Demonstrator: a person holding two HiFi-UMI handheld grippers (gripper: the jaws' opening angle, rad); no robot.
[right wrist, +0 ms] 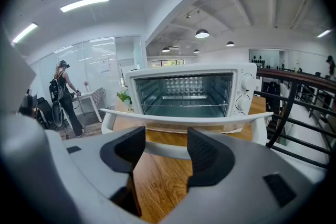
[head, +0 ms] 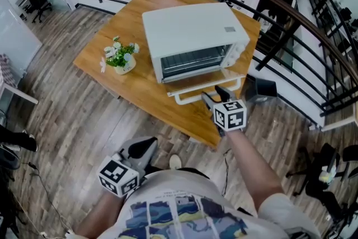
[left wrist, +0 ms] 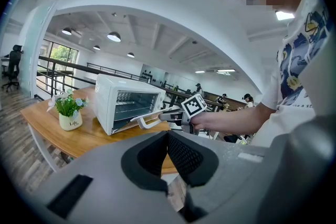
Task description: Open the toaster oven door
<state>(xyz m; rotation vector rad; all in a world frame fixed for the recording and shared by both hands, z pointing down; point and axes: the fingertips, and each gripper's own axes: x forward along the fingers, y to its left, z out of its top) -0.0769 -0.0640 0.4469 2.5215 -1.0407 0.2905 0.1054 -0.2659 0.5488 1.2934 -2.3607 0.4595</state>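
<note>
The oven (head: 193, 33) door (head: 202, 80) already lies flat open before it, your right gripper (head: 212, 95) is spread at its handle (head: 193, 98), your left gripper (head: 146, 148) is pressed together well away, so little seems left.

Wooden counter (head: 145, 87), 4-cornered, set cornerwise to the head view and standing on a plank floor (head: 72, 120) of grey-brown boards. 2 items resting directly on the top. Item 1: white toaster oven (head: 190, 31), placed across the middle and right part, front turned toward the near side, door (head: 207, 82) lowered roughly level over the wood in front of it. Item 2: small pale pot of flowers (head: 124, 64), upright, left of the oven and apart from it, near the left corner. Warm, orange-toned wood grain visible on the top around both items.
</note>
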